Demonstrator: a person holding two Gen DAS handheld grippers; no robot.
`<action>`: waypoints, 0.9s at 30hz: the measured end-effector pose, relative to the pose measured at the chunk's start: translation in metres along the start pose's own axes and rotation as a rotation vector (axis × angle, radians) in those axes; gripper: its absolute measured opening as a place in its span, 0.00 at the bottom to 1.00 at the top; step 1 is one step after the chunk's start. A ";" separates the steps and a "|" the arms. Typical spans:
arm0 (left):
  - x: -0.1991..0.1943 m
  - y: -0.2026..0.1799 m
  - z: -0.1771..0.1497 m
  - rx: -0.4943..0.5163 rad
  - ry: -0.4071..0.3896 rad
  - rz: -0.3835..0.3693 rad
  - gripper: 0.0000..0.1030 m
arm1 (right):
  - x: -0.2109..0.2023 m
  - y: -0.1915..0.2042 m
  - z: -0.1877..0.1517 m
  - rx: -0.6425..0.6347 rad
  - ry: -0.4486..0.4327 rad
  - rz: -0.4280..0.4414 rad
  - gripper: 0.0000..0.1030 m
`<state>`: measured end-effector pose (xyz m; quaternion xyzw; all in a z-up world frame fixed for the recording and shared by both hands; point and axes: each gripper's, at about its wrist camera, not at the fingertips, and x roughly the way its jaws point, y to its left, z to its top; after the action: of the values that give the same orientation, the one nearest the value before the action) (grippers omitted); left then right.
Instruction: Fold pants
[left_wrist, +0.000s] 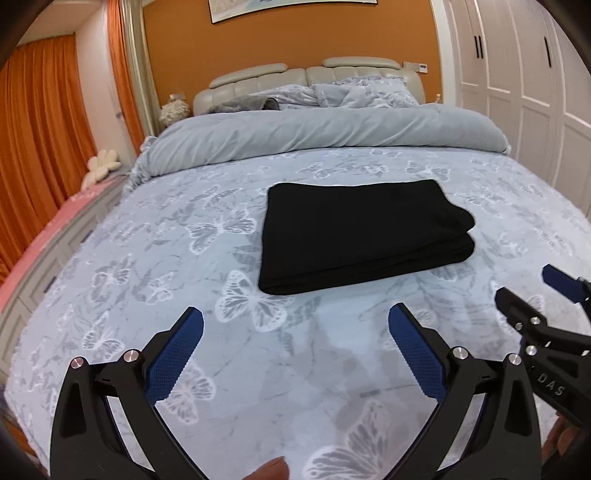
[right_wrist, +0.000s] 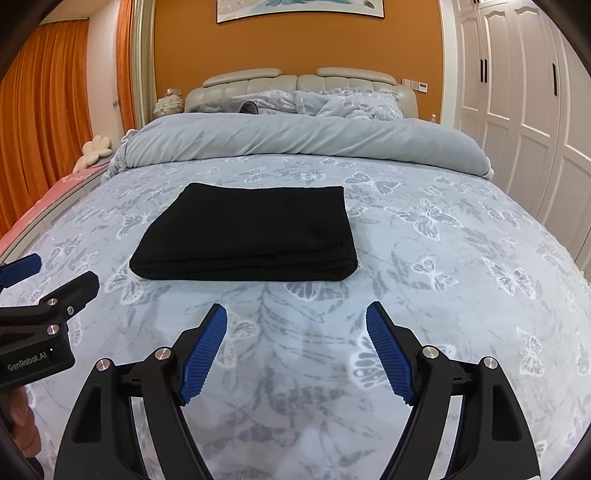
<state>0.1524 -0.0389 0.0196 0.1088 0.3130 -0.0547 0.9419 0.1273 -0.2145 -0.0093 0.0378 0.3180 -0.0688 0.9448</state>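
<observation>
Black pants (left_wrist: 358, 232) (right_wrist: 251, 232) lie folded into a neat rectangle on the butterfly-patterned bed sheet (left_wrist: 147, 258) (right_wrist: 443, 295). My left gripper (left_wrist: 295, 325) hovers over the sheet just short of the pants' near edge, jaws wide apart and empty. My right gripper (right_wrist: 295, 321) hangs likewise in front of the pants, open with nothing between its blue pads (right_wrist: 388, 350). In the left wrist view the right gripper (left_wrist: 532, 291) shows at the right edge; in the right wrist view the left gripper (right_wrist: 55, 277) shows at the left edge.
A rolled grey duvet (left_wrist: 325, 136) (right_wrist: 303, 140) crosses the bed behind the pants, with pillows and a padded headboard (right_wrist: 295, 85) beyond. White wardrobe doors (right_wrist: 524, 110) line the right side. Orange curtains (left_wrist: 40, 129) and a pink bench (left_wrist: 33, 251) flank the left.
</observation>
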 end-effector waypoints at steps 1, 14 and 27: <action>0.001 0.000 -0.001 0.004 0.002 0.009 0.96 | 0.000 0.000 0.000 -0.001 0.000 0.000 0.74; 0.008 0.004 -0.006 -0.015 0.048 -0.042 0.96 | 0.002 0.001 -0.002 -0.006 0.003 -0.002 0.74; 0.012 0.006 -0.007 -0.032 0.071 -0.074 0.96 | 0.004 0.000 -0.004 -0.013 0.006 0.001 0.74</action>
<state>0.1588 -0.0319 0.0074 0.0837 0.3511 -0.0807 0.9291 0.1281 -0.2150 -0.0151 0.0322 0.3215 -0.0663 0.9440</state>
